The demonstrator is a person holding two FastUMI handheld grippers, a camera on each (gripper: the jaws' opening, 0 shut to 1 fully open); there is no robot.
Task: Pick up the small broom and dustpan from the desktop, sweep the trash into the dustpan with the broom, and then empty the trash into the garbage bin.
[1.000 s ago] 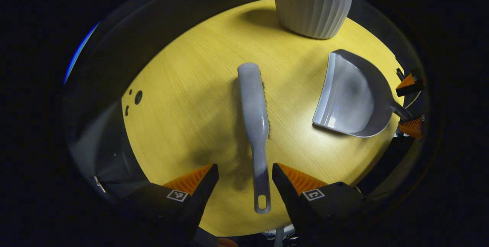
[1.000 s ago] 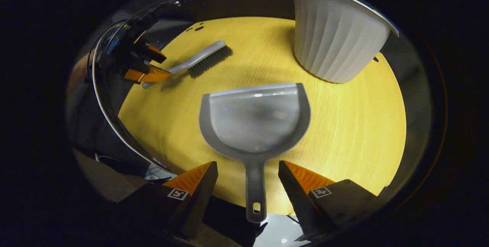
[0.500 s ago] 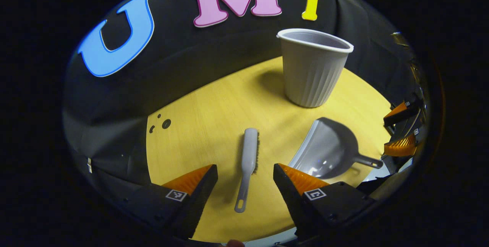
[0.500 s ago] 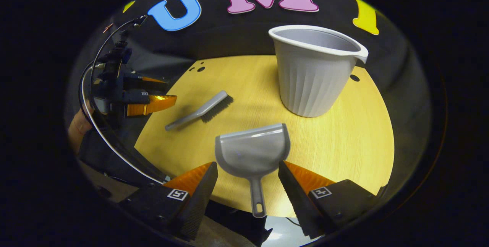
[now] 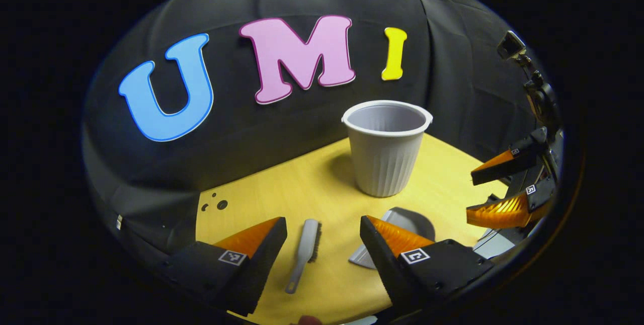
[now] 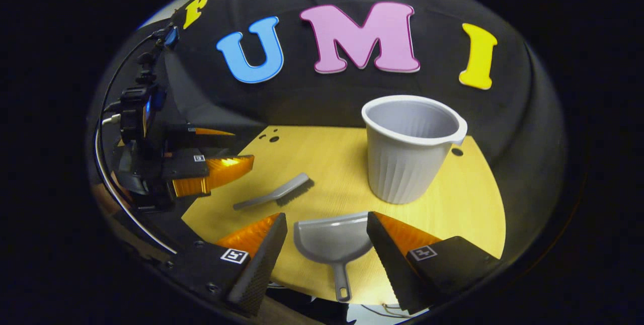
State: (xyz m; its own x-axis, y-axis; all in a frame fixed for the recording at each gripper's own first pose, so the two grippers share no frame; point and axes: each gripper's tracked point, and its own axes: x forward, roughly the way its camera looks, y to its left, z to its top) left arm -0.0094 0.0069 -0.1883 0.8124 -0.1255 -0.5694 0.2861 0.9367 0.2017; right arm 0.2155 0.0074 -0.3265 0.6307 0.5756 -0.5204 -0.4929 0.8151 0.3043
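In the left gripper view, the left hand-held gripper [image 5: 323, 237] is spread wide and holds nothing. The broom [image 5: 303, 253] lies flat on the tabletop [image 5: 302, 184] straight ahead and below, its long axis running away from the camera, handle end nearest, between the two fingers' lines. The dustpan [image 5: 402, 222] sits to its right, partly hidden, so its exact pose is probably flat. The garbage bin [image 5: 386, 146] stands upright beyond.

In the right gripper view, the right hand-held gripper [image 6: 327, 232] is likewise spread and empty. The dustpan [image 6: 333, 240] lies directly ahead, handle pointing back toward the camera, centred between the fingers. The broom [image 6: 275, 196] lies further left, nearer the left hand-held gripper [image 6: 214, 156].
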